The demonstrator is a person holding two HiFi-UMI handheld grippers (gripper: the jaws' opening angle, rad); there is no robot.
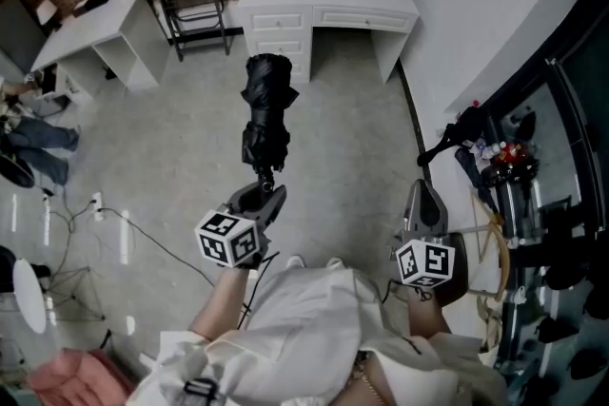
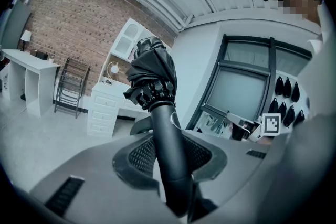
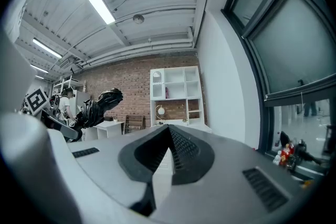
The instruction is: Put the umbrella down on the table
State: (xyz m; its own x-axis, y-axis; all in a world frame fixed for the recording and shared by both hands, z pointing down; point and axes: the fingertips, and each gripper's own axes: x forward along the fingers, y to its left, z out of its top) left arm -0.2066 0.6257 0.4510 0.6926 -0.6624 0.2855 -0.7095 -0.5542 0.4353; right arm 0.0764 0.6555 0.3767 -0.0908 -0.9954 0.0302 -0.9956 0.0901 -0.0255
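Observation:
A folded black umbrella (image 1: pixel 266 109) sticks out ahead of me over the grey floor, canopy end forward. My left gripper (image 1: pixel 265 191) is shut on its black handle. In the left gripper view the handle (image 2: pixel 170 149) runs up between the two pads to the bundled canopy (image 2: pixel 152 71). My right gripper (image 1: pixel 422 197) hangs to the right, apart from the umbrella, jaws together with nothing between them. From the right gripper view (image 3: pixel 169 131) the umbrella (image 3: pixel 100 105) shows far left. A white desk with drawers (image 1: pixel 324 3) stands straight ahead against the wall.
A second white table (image 1: pixel 95 31) stands at the far left, with a black folding rack (image 1: pixel 195 0) between it and the desk. Cables (image 1: pixel 95 223) lie on the floor at left, near a seated person (image 1: pixel 29 140). Cluttered shelving (image 1: pixel 504 168) lines the right side.

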